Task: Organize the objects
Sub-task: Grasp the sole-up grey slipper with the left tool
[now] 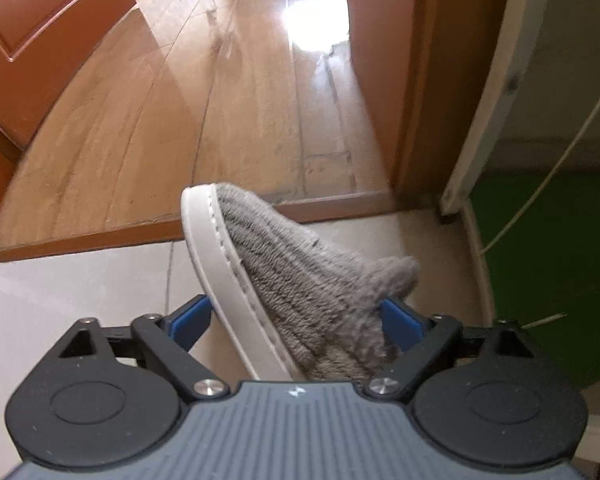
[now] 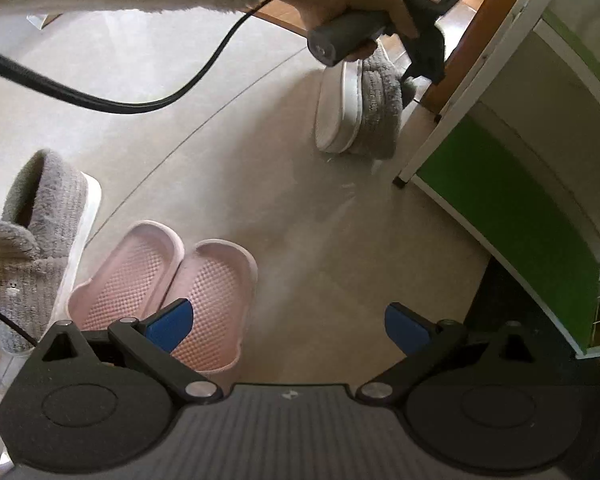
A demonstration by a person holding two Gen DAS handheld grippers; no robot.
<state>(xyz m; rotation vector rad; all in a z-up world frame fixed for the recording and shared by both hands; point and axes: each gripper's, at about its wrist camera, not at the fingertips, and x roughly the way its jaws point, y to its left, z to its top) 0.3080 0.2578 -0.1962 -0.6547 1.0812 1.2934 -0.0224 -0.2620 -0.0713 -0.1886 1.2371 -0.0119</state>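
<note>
My left gripper point(image 1: 296, 316) is shut on a grey fluffy slipper point(image 1: 300, 276) with a white sole, tilted on its side just above the pale floor. The same slipper point(image 2: 364, 108) shows in the right wrist view, hanging toe down near the green cabinet, under the hand that holds the left gripper. My right gripper point(image 2: 288, 322) is open and empty above the floor. The matching grey slipper point(image 2: 36, 240) lies at the far left. A pair of pink slides point(image 2: 172, 296) lies side by side next to it, partly under my left finger point(image 2: 170, 320).
A green and white cabinet point(image 2: 512, 216) stands on the right, with its leg point(image 2: 400, 182) on the floor. A brown door frame point(image 1: 412, 80) and a wooden threshold point(image 1: 100, 240) lead to a wood-floored hallway. A black cable point(image 2: 140, 100) hangs across the upper left.
</note>
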